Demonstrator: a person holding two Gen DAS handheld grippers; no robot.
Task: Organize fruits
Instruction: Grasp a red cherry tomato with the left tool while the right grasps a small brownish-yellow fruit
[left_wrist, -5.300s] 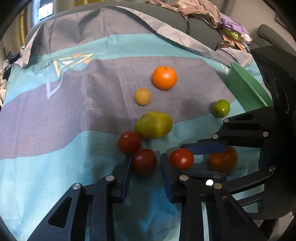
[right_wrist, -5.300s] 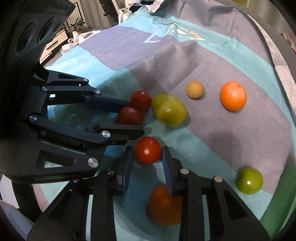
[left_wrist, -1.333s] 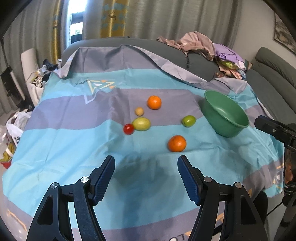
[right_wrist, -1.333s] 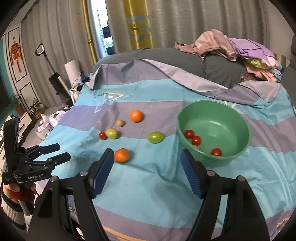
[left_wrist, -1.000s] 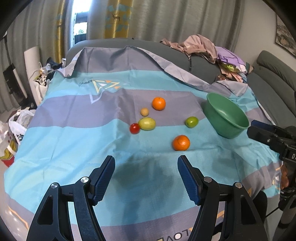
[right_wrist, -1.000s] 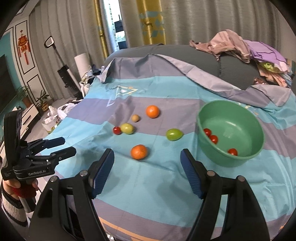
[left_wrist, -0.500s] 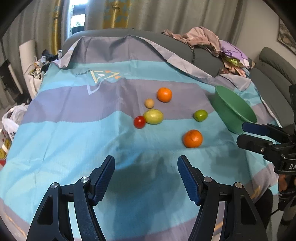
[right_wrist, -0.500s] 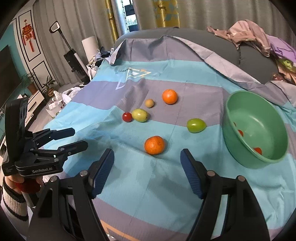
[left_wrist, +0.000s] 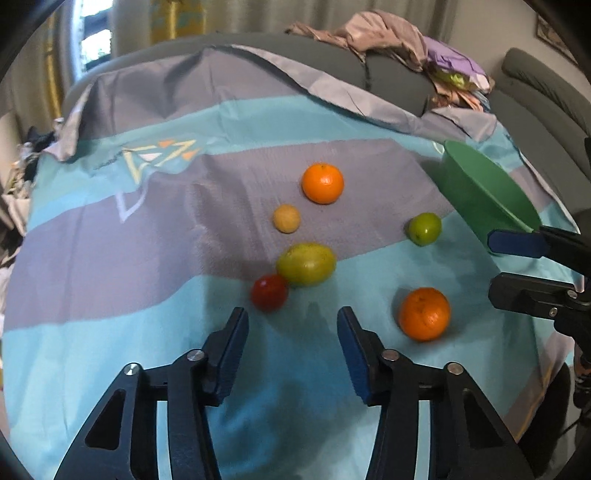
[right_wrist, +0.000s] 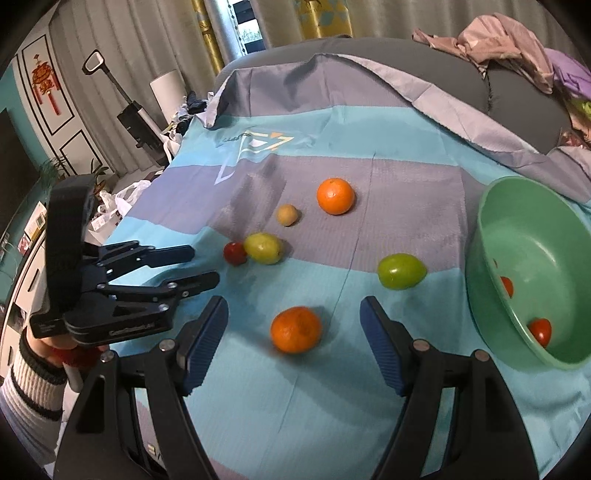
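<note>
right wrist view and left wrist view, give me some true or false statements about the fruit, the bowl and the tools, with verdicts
1. The green bowl holds red tomatoes. True.
2. The red tomato on the cloth lies right beside the yellow-green fruit. True.
3. The right tool is clamped on an orange. False: its pads stand apart on either side of the near orange without touching it.
4. Both oranges are in the bowl. False: the near orange and the far orange lie on the striped cloth.
5. The left tool holds a tomato. False: nothing is between its closing pads.
</note>
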